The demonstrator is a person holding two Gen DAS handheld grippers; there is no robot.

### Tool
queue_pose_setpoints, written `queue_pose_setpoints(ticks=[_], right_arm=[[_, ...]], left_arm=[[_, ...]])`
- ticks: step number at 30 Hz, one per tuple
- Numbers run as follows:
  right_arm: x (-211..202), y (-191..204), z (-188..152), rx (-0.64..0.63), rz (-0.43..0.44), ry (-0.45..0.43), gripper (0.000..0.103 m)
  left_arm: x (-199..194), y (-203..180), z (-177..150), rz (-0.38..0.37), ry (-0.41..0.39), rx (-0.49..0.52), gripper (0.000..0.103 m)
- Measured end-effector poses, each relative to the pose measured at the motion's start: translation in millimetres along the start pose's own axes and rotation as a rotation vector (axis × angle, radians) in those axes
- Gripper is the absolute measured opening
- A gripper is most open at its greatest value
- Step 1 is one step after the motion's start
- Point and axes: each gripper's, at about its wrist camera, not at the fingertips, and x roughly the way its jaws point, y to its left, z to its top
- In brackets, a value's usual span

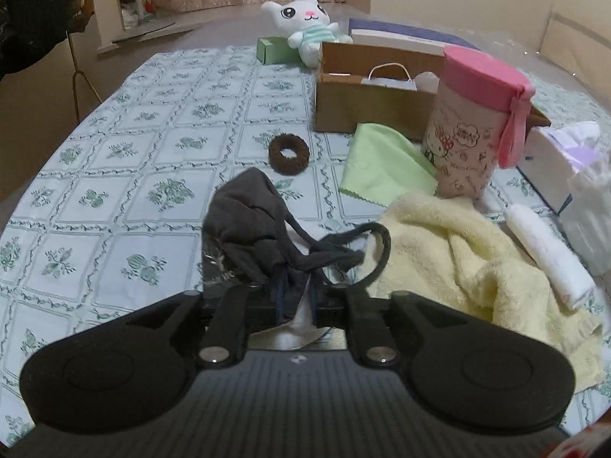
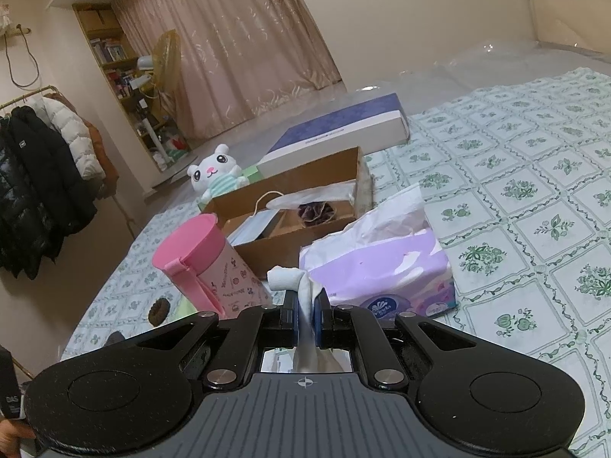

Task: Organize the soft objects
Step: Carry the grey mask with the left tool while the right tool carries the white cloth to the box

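Gripping, left gripper (image 1: pixel 296 297): a dark face mask (image 1: pixel 248 225) is pinched above the tablecloth (image 1: pixel 114 191).
Right gripper (image 2: pixel 305 320): a white rolled cloth (image 2: pixel 301 294) is clamped between nearly closed jaws.

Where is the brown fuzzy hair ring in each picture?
Left wrist view: the brown hair ring lies on the tablecloth near the middle, left of the green cloth.
Right wrist view: low on the left, partly hidden by the gripper body.
Shared landmark: the pink-lidded cup.
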Motion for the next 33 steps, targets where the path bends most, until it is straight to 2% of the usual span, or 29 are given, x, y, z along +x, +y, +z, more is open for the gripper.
queue_pose_setpoints(ticks=[3,5,7,10,14,15,19,25,33], right_arm=[[2.4,-0.8,-2.4,0.002,0.003,0.007,0.008],[4.2,-0.8,-4.0,0.003,0.004,0.014,0.008],[4.8,-0.3,-5.1,0.003,0.008,0.018,0.008],[4.9,1.4,-6.2,-0.001,0.012,0.022,0.008],[6.0,2.6,-5.6,-0.003,0.011,0.028,0.008],[6.6,2.9,-5.9,-0.004,0.011,0.031,0.008],[8.4,4.6,-7.2,-0.011,0.015,0.041,0.008],[7.5,8.4,-4.8,-0.022,0.027,0.046,0.008],[2.2,18.3,8.7,-0.062,0.081,0.039,0.008]], left_arm=[[1.6,-4.4,-1.1,-0.001,-0.001,0.006,0.04],[4.3,-7.7,-1.7,0.01,0.004,0.021,0.042],[8.6,-10.5,-1.1,0.026,0.017,0.035,0.05],[14.3,-13.4,-2.0,0.052,0.029,0.041,0.056],[21.6,-17.3,-5.4,0.075,0.038,0.074,0.059],[23.1,-16.2,-6.0,0.078,0.039,0.072,0.057],[24.3,-8.2,-5.8,0.1,0.035,0.075,0.026],[9.7,7.1,-2.1,0.079,0.009,0.064,0.018],[-18.7,16.1,10.8,0.075,-0.042,0.106,0.016]])
